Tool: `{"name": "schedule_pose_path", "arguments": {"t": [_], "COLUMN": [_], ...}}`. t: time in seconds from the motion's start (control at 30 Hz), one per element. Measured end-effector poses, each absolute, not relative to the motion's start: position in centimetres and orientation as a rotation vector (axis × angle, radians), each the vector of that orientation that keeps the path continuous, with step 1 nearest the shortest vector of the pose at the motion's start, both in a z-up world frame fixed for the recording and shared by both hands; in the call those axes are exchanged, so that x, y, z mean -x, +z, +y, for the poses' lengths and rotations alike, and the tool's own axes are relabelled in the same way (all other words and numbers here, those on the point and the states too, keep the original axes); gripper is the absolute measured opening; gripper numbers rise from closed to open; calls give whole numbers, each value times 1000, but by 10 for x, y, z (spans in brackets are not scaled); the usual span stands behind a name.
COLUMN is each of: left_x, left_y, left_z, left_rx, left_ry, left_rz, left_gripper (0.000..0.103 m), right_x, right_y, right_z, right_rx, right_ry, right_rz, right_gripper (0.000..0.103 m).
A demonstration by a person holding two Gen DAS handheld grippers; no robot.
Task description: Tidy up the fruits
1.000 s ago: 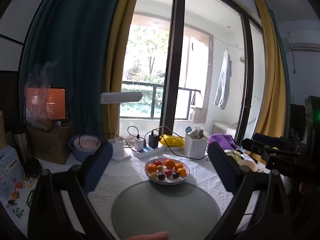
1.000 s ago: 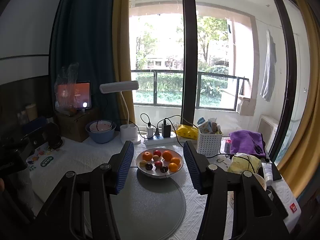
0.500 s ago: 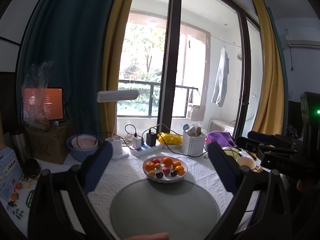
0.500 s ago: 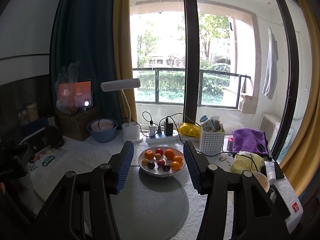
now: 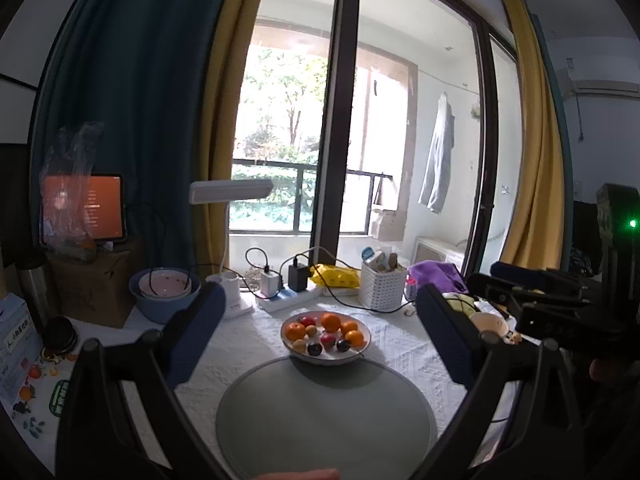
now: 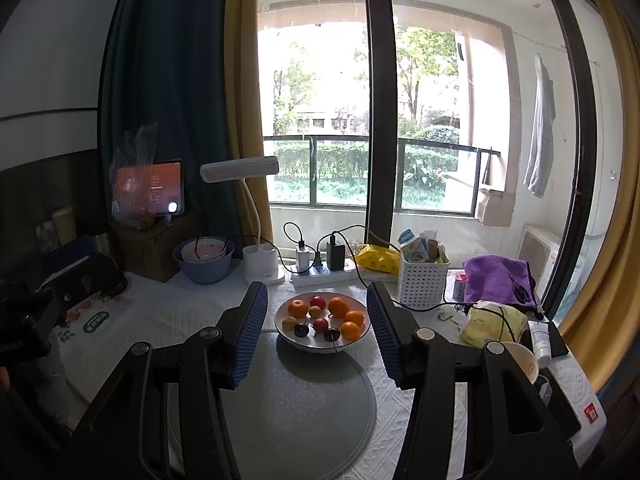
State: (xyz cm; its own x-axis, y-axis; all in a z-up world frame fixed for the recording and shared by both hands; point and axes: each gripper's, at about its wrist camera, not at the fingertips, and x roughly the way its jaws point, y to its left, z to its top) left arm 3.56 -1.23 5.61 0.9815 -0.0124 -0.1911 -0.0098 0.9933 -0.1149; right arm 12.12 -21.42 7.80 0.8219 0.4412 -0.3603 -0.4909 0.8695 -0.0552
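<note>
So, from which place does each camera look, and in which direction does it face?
Left wrist: sits on the left gripper, facing the window across the fruit bowl and round grey mat; both open fingers show, with the right gripper at the right edge.
Right wrist: sits on the right gripper, facing the same window; its open fingers flank the bowl, with the left gripper dark at the left edge.
Shared: bowl, mat, desk lamp, white basket.

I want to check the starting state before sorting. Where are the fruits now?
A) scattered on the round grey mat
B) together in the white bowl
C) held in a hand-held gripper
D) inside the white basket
B: the fruits all lie in the white bowl, at the far edge of the round grey mat; both grippers are open and empty.
</note>
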Motion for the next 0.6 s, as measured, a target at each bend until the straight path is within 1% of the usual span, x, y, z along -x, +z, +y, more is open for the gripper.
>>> {"name": "schedule_pose_path", "arguments": {"t": [0.6], "left_x": [-36], "left_y": [58], "left_z": [-14], "left_rx": [113], "left_ry": [-13], "left_rz": [193], "left_gripper": [97], "right_x": [-121], "right_y": [79], "right_z": [-218], "right_rx": [142], "right_ry": [493], "right_rz": [343], "right_gripper": [55]}}
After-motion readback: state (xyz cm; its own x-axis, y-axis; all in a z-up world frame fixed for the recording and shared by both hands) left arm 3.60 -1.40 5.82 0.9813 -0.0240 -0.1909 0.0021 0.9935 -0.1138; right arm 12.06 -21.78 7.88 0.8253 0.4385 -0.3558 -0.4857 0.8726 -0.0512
